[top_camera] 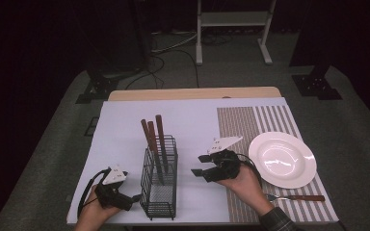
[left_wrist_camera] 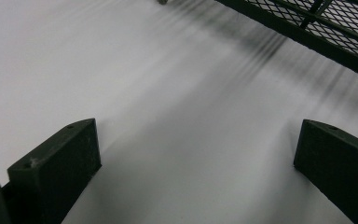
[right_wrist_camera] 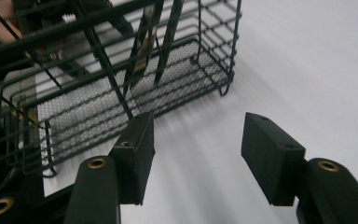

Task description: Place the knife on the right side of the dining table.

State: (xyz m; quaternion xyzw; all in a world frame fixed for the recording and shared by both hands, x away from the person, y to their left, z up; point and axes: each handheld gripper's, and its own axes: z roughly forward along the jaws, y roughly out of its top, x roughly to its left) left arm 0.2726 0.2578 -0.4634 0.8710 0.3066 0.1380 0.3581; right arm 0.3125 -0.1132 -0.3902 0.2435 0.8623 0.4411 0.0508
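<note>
**A:** At a table under a white cloth [top_camera: 125,125], the right gripper [top_camera: 203,165] hangs beside a black wire caddy [top_camera: 160,192], jaws spread wide and nothing between them. What stage does this look like?

**B:** A place setting partly laid, by my reading. A white plate [top_camera: 283,159] sits on the striped placemat [top_camera: 243,122], and one wooden-handled fork [top_camera: 295,197] lies just in front of it, near the table's edge. Three more wooden handles [top_camera: 152,131] stand upright in the caddy, so the right gripper appears to be heading in for another piece.

**A:** And the other hand?

**B:** The left gripper [top_camera: 115,190] rests low at the caddy's other side, close to its base. Its own view shows both jaws apart over bare cloth, gripping nothing, with the caddy's mesh [left_wrist_camera: 335,23] at the upper corner.

**A:** What does the next move need?

**B:** Probably height. The right gripper view looks at the caddy's lower wires [right_wrist_camera: 135,93] and the utensil blades [right_wrist_camera: 156,42] inside; the handles rise well above that. I judge the gripper must lift, close on one handle and draw it straight up, while the left steadies the light caddy against tipping.
</note>
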